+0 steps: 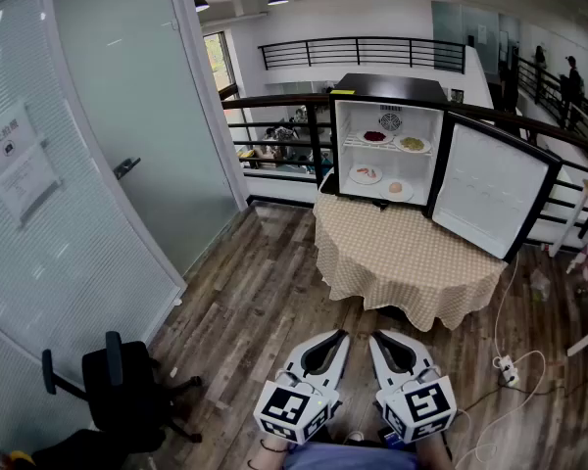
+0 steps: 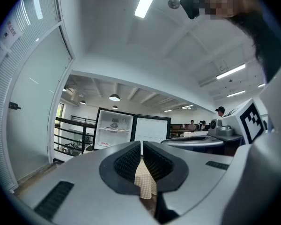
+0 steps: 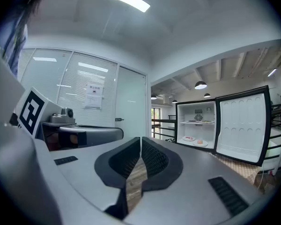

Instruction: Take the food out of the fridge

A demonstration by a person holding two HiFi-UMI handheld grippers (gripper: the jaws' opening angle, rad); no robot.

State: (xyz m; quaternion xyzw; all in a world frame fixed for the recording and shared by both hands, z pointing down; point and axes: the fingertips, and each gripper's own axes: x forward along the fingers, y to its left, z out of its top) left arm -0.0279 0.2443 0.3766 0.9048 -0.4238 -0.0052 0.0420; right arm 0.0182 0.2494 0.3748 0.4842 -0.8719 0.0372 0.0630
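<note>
A small black fridge (image 1: 387, 84) stands on a round table, its door (image 1: 490, 186) swung open to the right. Inside, two plates of food sit on the upper shelf (image 1: 392, 142) and two more plates (image 1: 380, 181) on the fridge floor. My left gripper (image 1: 339, 338) and right gripper (image 1: 376, 339) are held side by side low in the head view, well short of the table. Both have their jaws shut with nothing between them. The fridge (image 2: 114, 129) shows far ahead in the left gripper view, and the fridge (image 3: 195, 125) likewise in the right gripper view.
The round table (image 1: 402, 262) carries a checked cloth. A glass partition with a door (image 1: 118, 116) runs along the left. A black chair (image 1: 118, 390) stands at the lower left. A black railing (image 1: 274, 125) runs behind the table. A power strip and cable (image 1: 507, 365) lie on the wooden floor at the right.
</note>
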